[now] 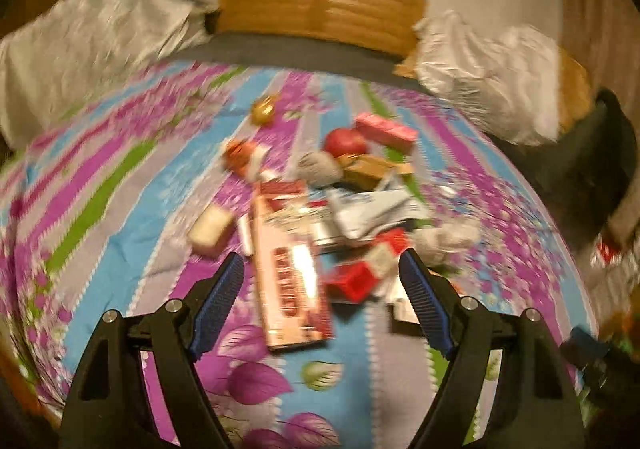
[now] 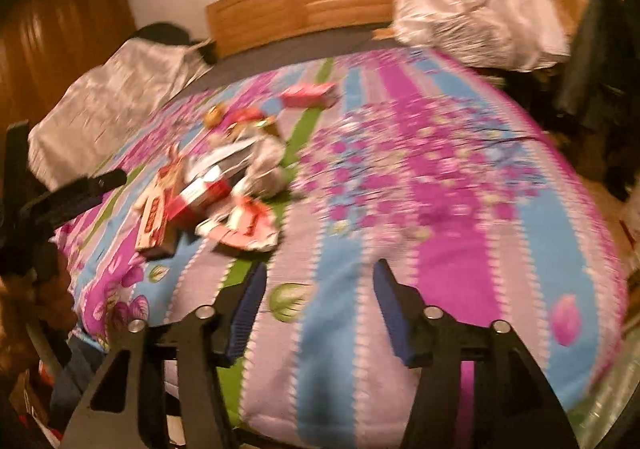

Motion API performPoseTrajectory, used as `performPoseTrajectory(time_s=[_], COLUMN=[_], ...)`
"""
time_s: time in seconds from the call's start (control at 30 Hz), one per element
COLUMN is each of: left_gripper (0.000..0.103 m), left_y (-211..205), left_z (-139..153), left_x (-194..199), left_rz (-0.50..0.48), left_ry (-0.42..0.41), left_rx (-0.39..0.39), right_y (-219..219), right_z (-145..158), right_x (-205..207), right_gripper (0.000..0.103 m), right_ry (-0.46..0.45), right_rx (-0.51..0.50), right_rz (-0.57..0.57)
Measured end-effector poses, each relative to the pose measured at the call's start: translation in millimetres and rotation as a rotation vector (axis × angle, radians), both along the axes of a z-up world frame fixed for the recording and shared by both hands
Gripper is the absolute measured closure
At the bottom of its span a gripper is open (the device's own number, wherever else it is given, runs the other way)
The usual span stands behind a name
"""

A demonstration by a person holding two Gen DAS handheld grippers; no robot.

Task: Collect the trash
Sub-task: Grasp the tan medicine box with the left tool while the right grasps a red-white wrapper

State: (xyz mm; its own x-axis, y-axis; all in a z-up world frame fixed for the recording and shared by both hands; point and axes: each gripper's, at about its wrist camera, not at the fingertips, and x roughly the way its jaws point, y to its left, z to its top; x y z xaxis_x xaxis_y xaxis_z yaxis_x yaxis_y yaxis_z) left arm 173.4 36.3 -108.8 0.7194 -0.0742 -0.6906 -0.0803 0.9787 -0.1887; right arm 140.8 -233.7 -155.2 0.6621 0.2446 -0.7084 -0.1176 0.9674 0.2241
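Left claw [image 1: 322, 273]: fingers spread apart, empty, poised over the bed [image 1: 100, 209]. A long pink carton [image 1: 290, 277] lies between its fingertips; the trash pile [image 1: 352, 201] extends just beyond. Right claw [image 2: 320, 285]: fingers apart, empty, over bare floral bedspread [image 2: 440, 209]; the pile lies well to its left. Wooden headboard [image 2: 304, 1] stands farthest.

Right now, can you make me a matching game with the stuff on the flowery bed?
Things:
1. long pink cardboard box
2. round red apple
3. small gold ball
4. crumpled white plastic bag

Places:
A. far right corner of the bed
B. alone, beyond the pile
C. between the left gripper's open fingers
D. back of the pile

Pairs: 1-C, 2-D, 3-B, 4-A
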Motion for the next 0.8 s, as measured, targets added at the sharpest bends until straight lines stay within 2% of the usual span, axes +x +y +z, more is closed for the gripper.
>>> performPoseTrajectory(time_s=[0.13, 0.3, 0.4, 0.6, 0.7, 0.77, 0.8], left_gripper=[0.027, 0.027, 0.027, 0.027, 0.032, 0.035, 0.038], left_y=[18, 15, 7, 8, 12, 15, 16], left_z=[-19, -34, -49, -71, -77, -82, -84], left_x=[20, 43, 56, 62, 62, 63, 64], left_rz=[0.044, 0.01, -0.01, -0.027, -0.027, -0.024, -0.027], left_ry=[0.06, 0.106, 0.155, 0.227, 0.241, 0.253, 0.255], left_rx=[-0.036, -0.059, -0.014, -0.016, -0.03, -0.032, -0.039], right_y=[14, 17, 21, 42, 53, 59, 62], right_z=[-20, -39, -44, -51, -60, -69, -73], right_x=[29, 62, 75, 105, 124, 138, 141], right_gripper=[0.044, 0.042, 0.038, 0.036, 0.036, 0.037, 0.045], right_ry=[0.053, 0.099, 0.102, 0.088, 0.112, 0.133, 0.148], right_rx=[0.043, 0.095, 0.116, 0.129, 0.157, 0.168, 0.175], right_rz=[0.025, 0.025, 0.041, 0.131, 0.195, 0.222, 0.235])
